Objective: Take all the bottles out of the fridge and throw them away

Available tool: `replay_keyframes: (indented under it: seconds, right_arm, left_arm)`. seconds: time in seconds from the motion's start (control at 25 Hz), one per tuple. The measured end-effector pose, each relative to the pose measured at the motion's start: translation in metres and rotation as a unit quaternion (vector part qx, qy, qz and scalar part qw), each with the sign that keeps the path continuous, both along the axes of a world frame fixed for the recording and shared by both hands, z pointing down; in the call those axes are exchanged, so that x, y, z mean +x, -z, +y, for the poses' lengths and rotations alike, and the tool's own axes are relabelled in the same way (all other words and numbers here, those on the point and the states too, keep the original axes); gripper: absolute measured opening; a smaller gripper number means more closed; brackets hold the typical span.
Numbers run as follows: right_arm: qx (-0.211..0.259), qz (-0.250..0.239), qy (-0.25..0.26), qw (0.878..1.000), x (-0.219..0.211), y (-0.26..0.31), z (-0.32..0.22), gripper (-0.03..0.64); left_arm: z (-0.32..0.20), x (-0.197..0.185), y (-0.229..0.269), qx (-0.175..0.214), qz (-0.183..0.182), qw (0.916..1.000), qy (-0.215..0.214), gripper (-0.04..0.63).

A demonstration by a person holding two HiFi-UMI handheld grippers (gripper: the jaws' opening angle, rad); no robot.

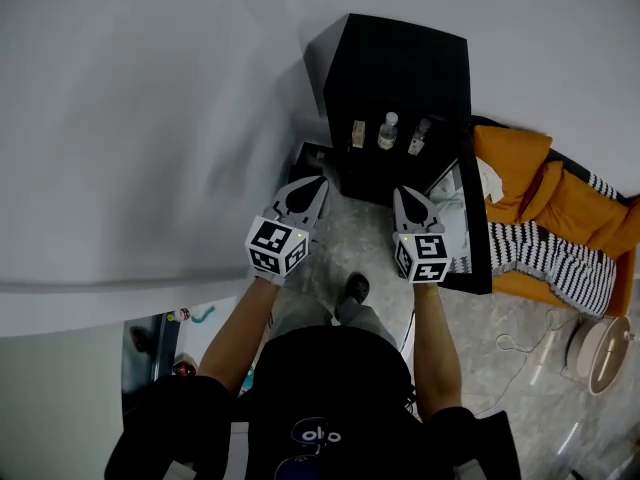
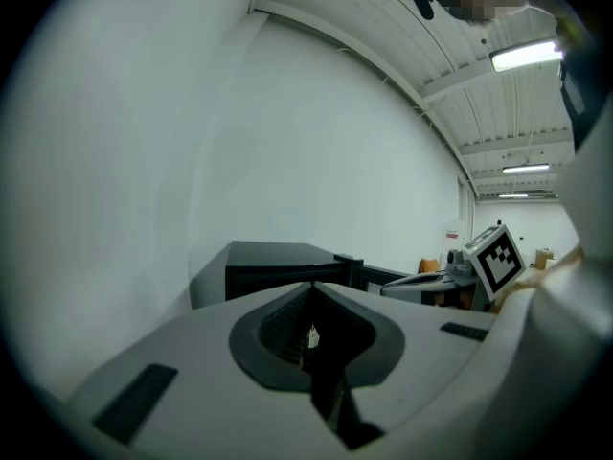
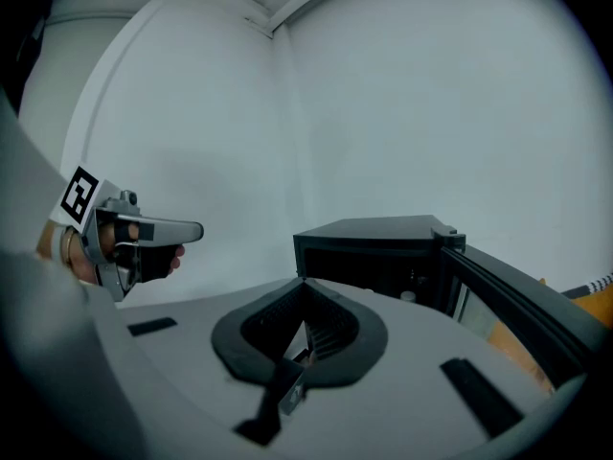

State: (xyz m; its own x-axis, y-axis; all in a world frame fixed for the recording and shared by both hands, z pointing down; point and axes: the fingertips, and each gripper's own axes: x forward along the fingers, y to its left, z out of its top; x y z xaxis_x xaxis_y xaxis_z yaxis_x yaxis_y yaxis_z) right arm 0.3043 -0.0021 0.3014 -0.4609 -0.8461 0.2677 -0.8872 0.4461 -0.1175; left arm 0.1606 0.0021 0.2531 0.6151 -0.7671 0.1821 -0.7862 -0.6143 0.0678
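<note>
A black mini fridge (image 1: 395, 68) stands on the floor against the white wall, its glass door (image 1: 468, 230) swung open to the right. Three bottles stand in a row inside: a dark-capped one (image 1: 358, 134), a clear one with a white cap (image 1: 388, 131) and another (image 1: 419, 137). My left gripper (image 1: 318, 182) and right gripper (image 1: 402, 192) hover side by side in front of the opening, both shut and empty, a short way from the bottles. In the left gripper view the fridge (image 2: 278, 262) lies beyond the left gripper (image 2: 311, 287). The right gripper (image 3: 302, 281) faces the fridge (image 3: 383, 247) and its door (image 3: 508, 290).
An orange cushion (image 1: 540, 183) and a striped cloth (image 1: 545, 253) lie right of the door. A round white device (image 1: 600, 353) and cables (image 1: 520, 348) sit on the floor at the right. The white wall (image 1: 150, 118) runs along the left. My shoe (image 1: 355, 288) is below the grippers.
</note>
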Motion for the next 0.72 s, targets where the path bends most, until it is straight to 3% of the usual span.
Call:
replay_keyframes:
  seconds: [0.44,0.72]
  right_arm:
    - [0.003,-0.006,0.003,1.0,0.008,-0.005,-0.025,0.0]
    - [0.004,0.007,0.006,1.0,-0.005,-0.008,-0.041,0.0]
  left_arm:
    - [-0.029,0.023,-0.008,0.0,-0.012,0.9997,-0.023,0.0]
    - [-0.042,0.015,-0.016,-0.002,-0.018,0.9988,-0.045,0.0]
